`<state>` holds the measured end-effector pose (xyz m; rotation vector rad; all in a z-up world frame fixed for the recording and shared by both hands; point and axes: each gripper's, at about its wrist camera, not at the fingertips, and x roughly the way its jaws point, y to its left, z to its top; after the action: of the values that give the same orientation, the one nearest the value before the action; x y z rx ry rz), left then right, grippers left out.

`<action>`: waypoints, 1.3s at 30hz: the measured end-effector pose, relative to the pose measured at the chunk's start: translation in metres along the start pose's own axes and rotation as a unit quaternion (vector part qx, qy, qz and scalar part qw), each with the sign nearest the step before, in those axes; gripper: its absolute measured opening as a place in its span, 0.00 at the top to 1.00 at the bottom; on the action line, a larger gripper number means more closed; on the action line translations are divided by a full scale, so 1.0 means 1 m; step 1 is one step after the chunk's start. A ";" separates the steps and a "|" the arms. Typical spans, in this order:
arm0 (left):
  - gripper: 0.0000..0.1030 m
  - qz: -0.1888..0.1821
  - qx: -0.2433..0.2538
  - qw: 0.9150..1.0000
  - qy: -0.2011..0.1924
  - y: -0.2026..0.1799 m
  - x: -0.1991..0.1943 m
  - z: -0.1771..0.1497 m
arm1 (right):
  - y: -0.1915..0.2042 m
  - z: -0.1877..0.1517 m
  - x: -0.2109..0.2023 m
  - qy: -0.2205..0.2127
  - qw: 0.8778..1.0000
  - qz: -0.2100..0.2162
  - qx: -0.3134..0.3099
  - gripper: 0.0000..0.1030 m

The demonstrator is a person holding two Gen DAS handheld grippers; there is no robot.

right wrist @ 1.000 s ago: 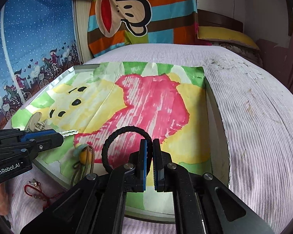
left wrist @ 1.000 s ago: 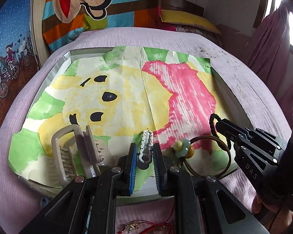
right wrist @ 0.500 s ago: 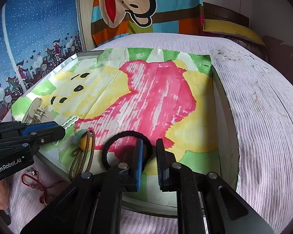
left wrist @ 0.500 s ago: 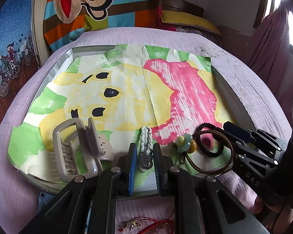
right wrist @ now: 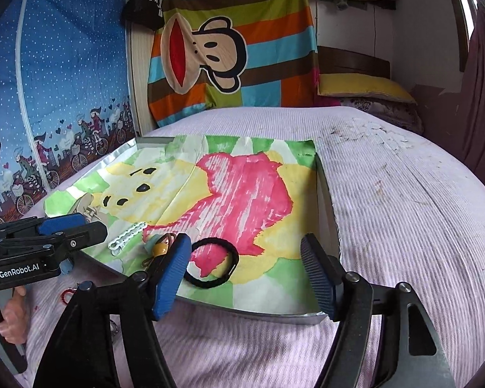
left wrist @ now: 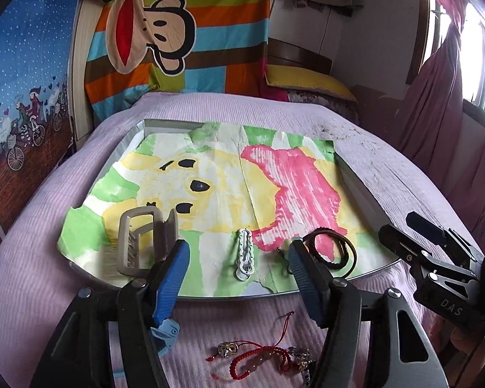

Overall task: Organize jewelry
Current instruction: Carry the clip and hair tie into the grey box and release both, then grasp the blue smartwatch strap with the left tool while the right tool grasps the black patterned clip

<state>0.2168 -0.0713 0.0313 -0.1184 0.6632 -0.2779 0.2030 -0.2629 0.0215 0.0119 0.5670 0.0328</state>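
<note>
Both tongs have let go and pulled back from the tray (left wrist: 355, 179) since a second ago: the left tongs (left wrist: 239, 265), then narrow around the white clip (left wrist: 245, 253), and the right tongs (right wrist: 247, 270), then pinched on the black band (right wrist: 211, 266), are now opening wide with nothing pressed between their pads. White clip lies on the painted paper (left wrist: 229, 174) straight ahead of the left tongs, between its fingers in line of sight but beyond their tips, long axis pointing away along the tongs. Grey claw clip (left wrist: 142, 242) sits just beyond the left finger; the brown loop with beads (left wrist: 346, 249) and the black band lie just beyond the right finger. What is left to sort, I judge, is the red bracelet (left wrist: 258, 357) with its charms, loose on the bed (left wrist: 388, 161) on the near side of the tray, below and between the left fingers; the left hand is nearer, and reaching it would mean drawing back and tipping down. Only the left view shows that bracelet whole; the right view catches just a red scrap (right wrist: 66, 294) of it by the person's hand (right wrist: 11, 315), but shows the black band clear of the pads, lying flat just past the right tongs' left finger.
</note>
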 end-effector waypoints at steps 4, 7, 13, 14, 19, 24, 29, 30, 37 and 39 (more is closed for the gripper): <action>0.27 0.006 0.004 0.999 -0.034 0.001 -0.016 -0.002 | -0.002 -0.003 -0.021 -0.033 0.999 0.001 0.010 0.28; 0.20 0.011 0.004 0.998 -0.062 0.004 -0.029 -0.004 | -0.002 -0.006 -0.035 -0.059 0.998 0.007 0.021 0.18; 0.00 0.026 0.009 0.993 -0.111 0.008 -0.052 -0.015 | 0.002 -0.017 -0.062 -0.107 0.994 0.015 0.029 0.03; 0.00 0.029 0.011 0.992 -0.118 0.009 -0.055 -0.017 | 0.003 -0.019 -0.067 -0.116 0.993 0.017 0.030 0.01; 0.00 0.034 0.018 0.989 -0.140 0.015 -0.067 -0.028 | 0.013 -0.031 -0.085 -0.146 0.989 0.022 0.026 0.01; 0.00 0.045 0.021 0.986 -0.157 0.021 -0.078 -0.041 | 0.025 -0.041 -0.097 -0.159 0.987 0.022 0.007 0.01; 0.00 0.058 0.032 0.983 -0.171 0.026 -0.090 -0.052 | 0.034 -0.050 -0.108 -0.169 0.985 0.022 -0.003 0.01; 0.00 0.060 0.034 0.983 -0.172 0.027 -0.093 -0.054 | 0.036 -0.052 -0.110 -0.170 0.985 0.022 -0.004 0.01; 0.00 0.069 0.036 0.983 -0.168 0.039 -0.104 -0.066 | 0.044 -0.060 -0.117 -0.162 0.986 0.031 -0.011 0.01; 0.00 0.073 0.038 0.983 -0.165 0.043 -0.105 -0.070 | 0.048 -0.063 -0.116 -0.155 0.987 0.034 -0.018 0.01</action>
<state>0.1036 -0.0014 0.0302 -0.0401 0.3299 -0.1377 0.0702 -0.2190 0.0310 0.0009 0.2544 0.1051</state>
